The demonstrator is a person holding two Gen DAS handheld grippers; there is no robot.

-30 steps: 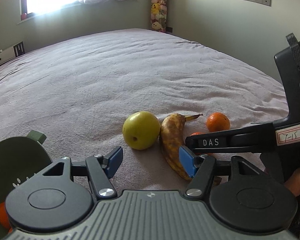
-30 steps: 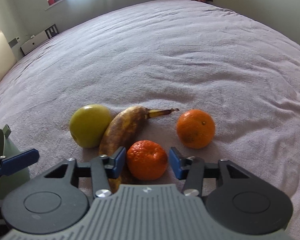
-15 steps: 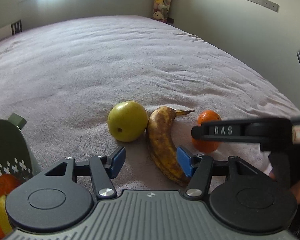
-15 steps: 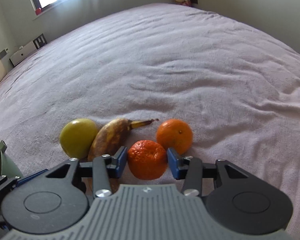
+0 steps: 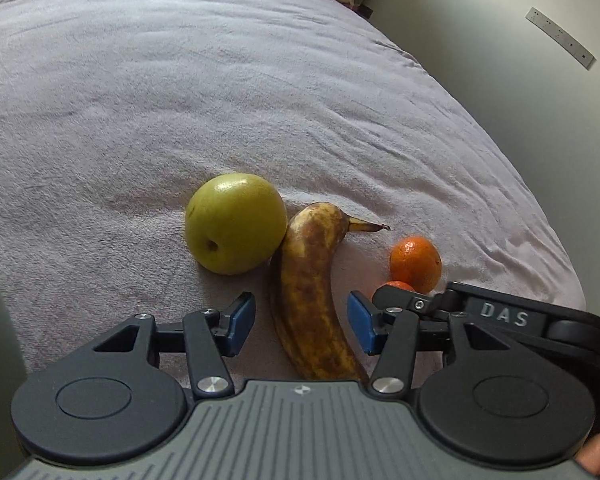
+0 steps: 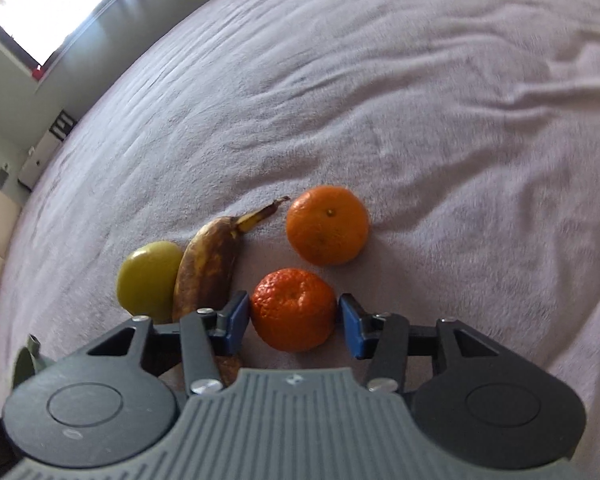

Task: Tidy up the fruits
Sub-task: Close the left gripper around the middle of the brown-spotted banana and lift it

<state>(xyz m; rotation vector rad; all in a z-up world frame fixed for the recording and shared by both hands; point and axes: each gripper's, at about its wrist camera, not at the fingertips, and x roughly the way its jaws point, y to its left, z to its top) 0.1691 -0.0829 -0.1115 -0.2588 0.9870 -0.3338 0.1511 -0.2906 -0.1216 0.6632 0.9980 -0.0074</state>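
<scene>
A green apple (image 5: 235,227), a brown-spotted banana (image 5: 314,296) and two mandarins lie on the mauve bedspread (image 5: 180,92). My left gripper (image 5: 302,322) is open, its blue pads either side of the banana's lower half. My right gripper (image 6: 294,322) is shut on the near mandarin (image 6: 293,308), both pads against its sides. The far mandarin (image 6: 327,230) lies just beyond it. In the right wrist view the banana (image 6: 208,260) and apple (image 6: 150,280) sit to the left. The right gripper's finger (image 5: 416,304) covers most of the near mandarin (image 5: 398,286) in the left wrist view.
A dark green bowl's rim (image 6: 26,360) shows at the lower left of the right wrist view. The bed's right edge (image 5: 548,216) drops off toward the wall. A window (image 6: 40,4) is at the far left.
My left gripper has moved forward and down over the banana, which now lies between its pads. My right gripper has closed onto the near mandarin. The bowl has left the left wrist view.
</scene>
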